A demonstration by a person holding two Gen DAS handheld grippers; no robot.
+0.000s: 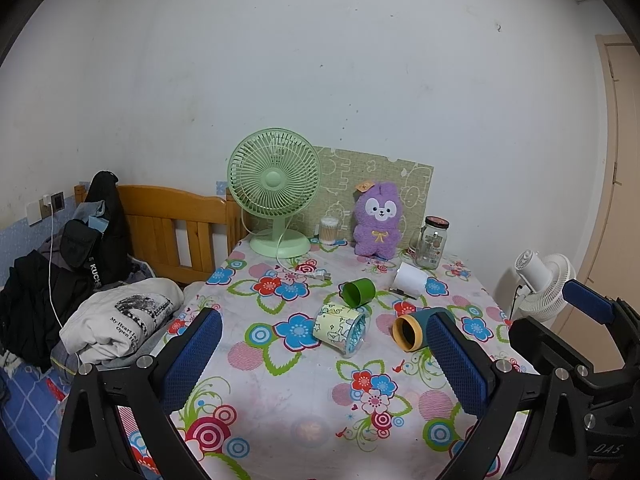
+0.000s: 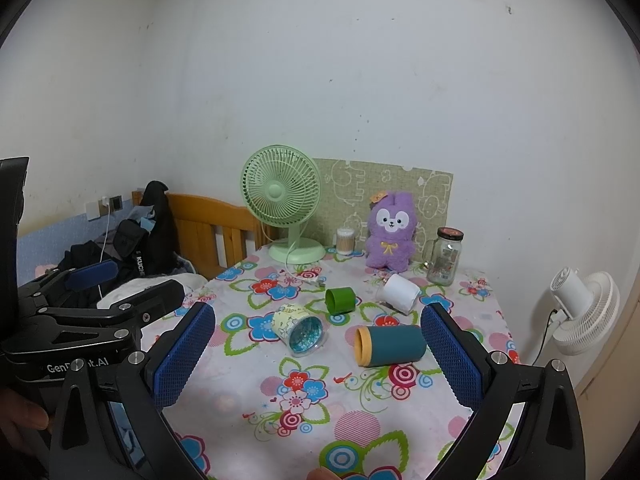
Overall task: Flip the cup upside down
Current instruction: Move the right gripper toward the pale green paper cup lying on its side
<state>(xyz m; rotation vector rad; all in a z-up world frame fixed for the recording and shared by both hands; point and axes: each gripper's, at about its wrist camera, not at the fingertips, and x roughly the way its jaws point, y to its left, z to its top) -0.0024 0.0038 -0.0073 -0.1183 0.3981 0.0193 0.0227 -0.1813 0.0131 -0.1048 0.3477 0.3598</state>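
Note:
Several cups lie on their sides on the floral tablecloth. A teal cup with a yellow rim lies nearest. A pale patterned cup with a clear base, a small green cup and a white cup lie farther back. My left gripper is open and empty, above the table's near part. My right gripper is open and empty, also short of the cups. The right gripper's body shows at the right of the left wrist view.
A green desk fan, a purple plush toy, a glass jar and a cotton-swab tub stand along the table's far edge. A bed with clothes is at left. A white fan stands at right.

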